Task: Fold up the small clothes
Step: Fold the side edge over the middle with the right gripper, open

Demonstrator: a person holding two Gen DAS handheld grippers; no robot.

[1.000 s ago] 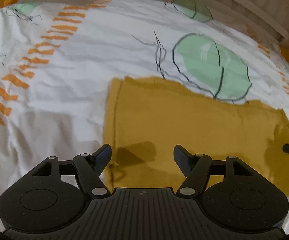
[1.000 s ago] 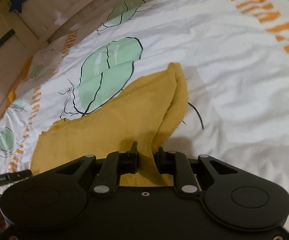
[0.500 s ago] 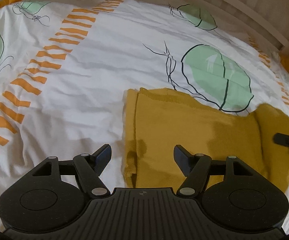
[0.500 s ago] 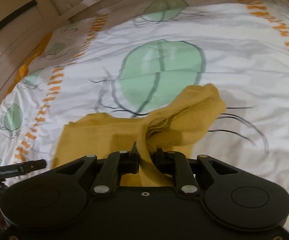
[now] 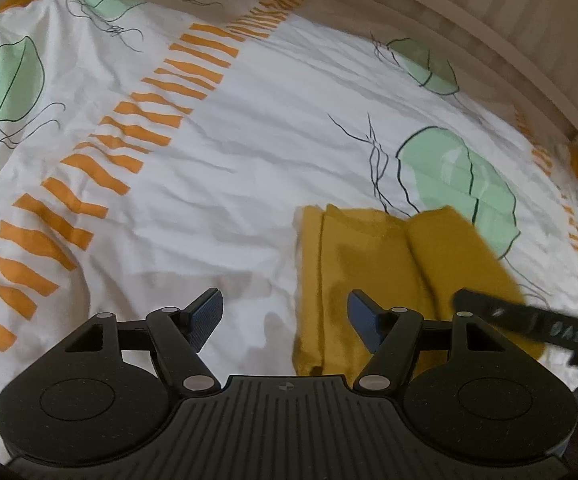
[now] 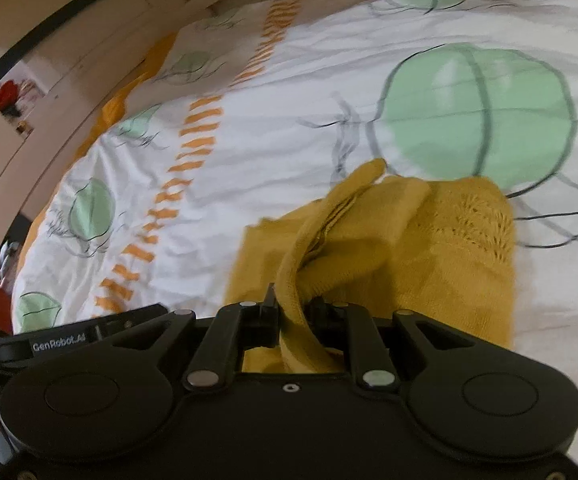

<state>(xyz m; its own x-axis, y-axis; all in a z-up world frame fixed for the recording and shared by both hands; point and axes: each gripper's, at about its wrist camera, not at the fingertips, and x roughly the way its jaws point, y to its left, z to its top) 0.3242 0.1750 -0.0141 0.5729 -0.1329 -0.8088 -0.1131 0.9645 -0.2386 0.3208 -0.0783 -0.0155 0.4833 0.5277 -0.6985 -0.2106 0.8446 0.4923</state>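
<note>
- The bed (image 5: pixel 249 152) fills both of your views. Its white cover carries green leaf prints and bands of orange dashes, and it lies creased rather than smooth.
- A pale wooden slatted bed frame (image 5: pixel 489 12) runs along the far edge of the bed. In your right wrist view a light wooden cabinet (image 6: pixel 49 40) stands beyond the bed's far left corner.
- The mustard-yellow knitted garment (image 5: pixel 369 264) lies on the cover, touching the big green leaf print (image 5: pixel 461 188) near the bed's far right side. In your left wrist view its left edge shows a narrow doubled strip, and the right part is raised and draped over the flat part.
- In your right wrist view that raised portion bunches into a thick roll with an openwork knit panel to the right of it, above the flat layer that rests on the cover.
- Your left gripper (image 5: pixel 285 314) hovers above the cover with its jaws released and wide apart. Nothing sits between them: the left finger is over bare white cover and the right finger is over the garment's near left edge.
- Your right gripper (image 6: pixel 293 312) is clenched on a fold of the garment, with the cloth running down between the two fingers. Its dark finger also shows in your left wrist view, over the garment's right part and blurred.
</note>
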